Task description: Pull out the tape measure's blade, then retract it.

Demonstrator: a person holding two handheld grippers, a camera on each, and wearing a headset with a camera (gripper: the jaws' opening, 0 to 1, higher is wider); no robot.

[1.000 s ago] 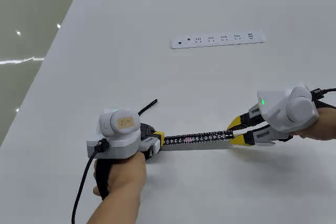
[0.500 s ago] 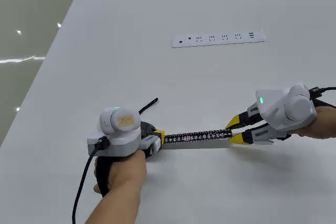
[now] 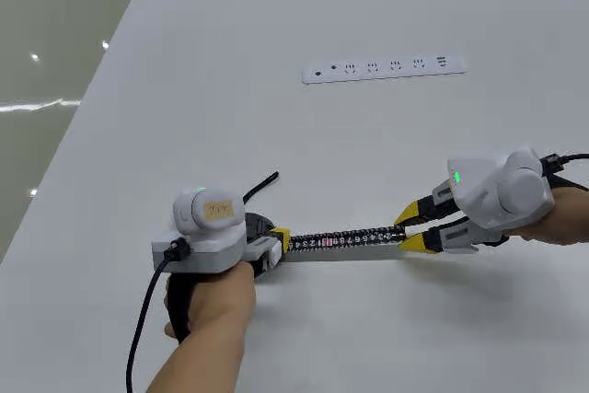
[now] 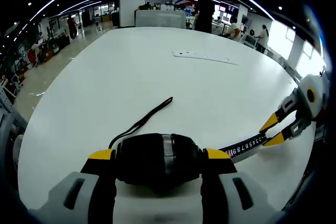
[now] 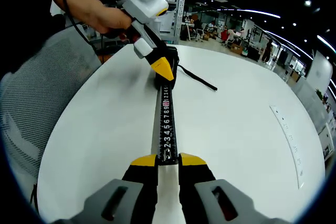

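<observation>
It looks like a big open-plan lab hall: long ceiling light strips [image 4: 50, 2], a polished floor [image 3: 46, 62], people [image 4: 234, 26] at distant desks, a mesh chair [image 5: 52, 77], and a power strip [image 3: 384, 69] toward the white tabletop's [image 3: 276, 25] far edge.

right gripper [image 3: 408, 233] a shade nearer the tape measure [image 3: 259, 230], exposed blade [image 3: 345, 240] slightly shorter (barely)

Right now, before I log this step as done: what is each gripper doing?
The left gripper: closed on the tape measure case.
The right gripper: closed on the end of the blade.
</observation>
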